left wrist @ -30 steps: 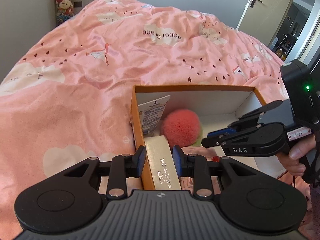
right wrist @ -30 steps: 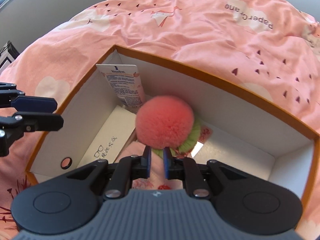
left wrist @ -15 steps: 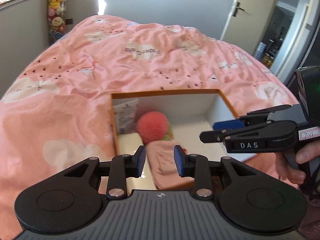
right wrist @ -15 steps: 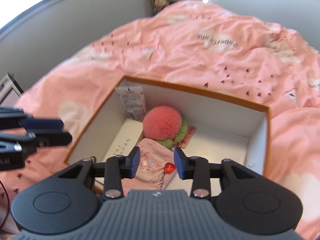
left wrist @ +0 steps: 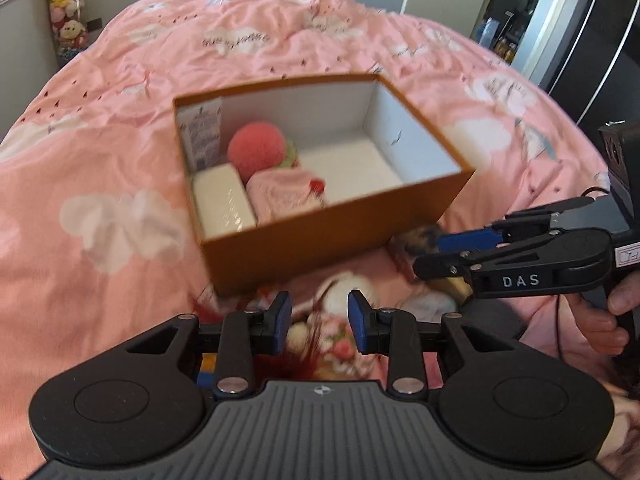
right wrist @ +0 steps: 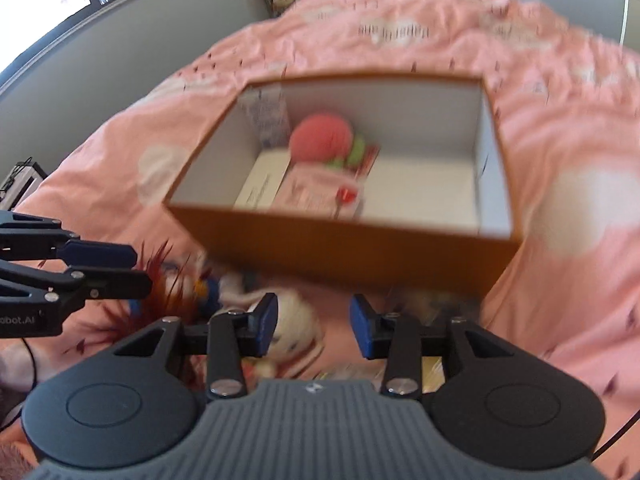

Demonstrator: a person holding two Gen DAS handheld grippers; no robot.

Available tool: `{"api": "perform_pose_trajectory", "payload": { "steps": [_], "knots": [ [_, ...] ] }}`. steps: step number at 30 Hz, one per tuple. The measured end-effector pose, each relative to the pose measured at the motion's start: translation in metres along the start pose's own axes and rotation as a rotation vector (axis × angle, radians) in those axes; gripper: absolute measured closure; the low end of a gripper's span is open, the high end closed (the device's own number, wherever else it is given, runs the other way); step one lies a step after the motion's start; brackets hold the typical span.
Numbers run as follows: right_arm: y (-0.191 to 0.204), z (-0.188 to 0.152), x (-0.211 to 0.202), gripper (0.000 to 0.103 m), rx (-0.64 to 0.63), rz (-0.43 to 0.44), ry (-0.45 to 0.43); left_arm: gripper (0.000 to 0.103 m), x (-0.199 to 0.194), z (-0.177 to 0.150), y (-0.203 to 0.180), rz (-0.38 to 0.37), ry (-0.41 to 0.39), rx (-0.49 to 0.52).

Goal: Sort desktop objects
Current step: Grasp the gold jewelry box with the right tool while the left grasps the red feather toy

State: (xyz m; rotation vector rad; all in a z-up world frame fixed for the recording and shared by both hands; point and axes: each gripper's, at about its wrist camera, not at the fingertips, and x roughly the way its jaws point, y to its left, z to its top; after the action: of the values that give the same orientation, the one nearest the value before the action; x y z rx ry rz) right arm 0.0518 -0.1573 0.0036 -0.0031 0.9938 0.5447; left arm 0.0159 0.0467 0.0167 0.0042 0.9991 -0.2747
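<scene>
Right wrist view: right gripper (right wrist: 313, 322) jaws apart, empty; a white plush toy (right wrist: 294, 322) lies just beneath, the orange box (right wrist: 348, 246) ahead. Soft and light, I'd judge; pinch its round body.

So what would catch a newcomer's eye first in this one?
The orange box in the middle of the pink bedspread, with a fluffy coral pompom at its back left. Nearer the cameras, a blurred heap of small toys lies before the box, and the left gripper and right gripper hover open and empty above it.
</scene>
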Motion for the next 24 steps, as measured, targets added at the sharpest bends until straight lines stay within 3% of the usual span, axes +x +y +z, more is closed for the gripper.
{"api": "perform_pose_trajectory", "payload": {
  "steps": [5, 7, 8, 14, 18, 20, 22, 24],
  "knots": [
    [0.009, -0.022, 0.029, 0.056, 0.079, 0.061, 0.114, 0.064, 0.007, -0.018, 0.013, 0.096, 0.085, -0.070],
    [0.016, -0.028, 0.034, 0.055, 0.061, 0.063, 0.134, 0.050, 0.010, -0.022, 0.018, 0.113, 0.105, -0.103],
    [0.016, -0.028, 0.034, 0.055, 0.059, 0.059, 0.132, 0.049, 0.011, -0.024, 0.019, 0.122, 0.103, -0.109],
    [0.000, -0.028, 0.024, 0.050, 0.089, 0.005, 0.091, 0.040, 0.030, -0.029, 0.007, 0.173, 0.119, -0.038],
    [-0.014, -0.032, 0.016, 0.050, 0.090, -0.076, 0.066, 0.040, 0.038, -0.033, -0.005, 0.231, 0.058, 0.039],
    [-0.023, -0.033, 0.011, 0.050, 0.103, -0.109, 0.057, 0.043, 0.041, -0.035, -0.013, 0.275, 0.034, 0.094],
    [-0.033, -0.035, 0.005, 0.050, 0.122, -0.136, 0.044, 0.064, 0.044, -0.037, -0.020, 0.298, 0.033, 0.144],
    [-0.042, -0.037, -0.001, 0.050, 0.144, -0.160, 0.036, 0.071, 0.047, -0.039, -0.023, 0.290, 0.038, 0.165]
  ]
}}
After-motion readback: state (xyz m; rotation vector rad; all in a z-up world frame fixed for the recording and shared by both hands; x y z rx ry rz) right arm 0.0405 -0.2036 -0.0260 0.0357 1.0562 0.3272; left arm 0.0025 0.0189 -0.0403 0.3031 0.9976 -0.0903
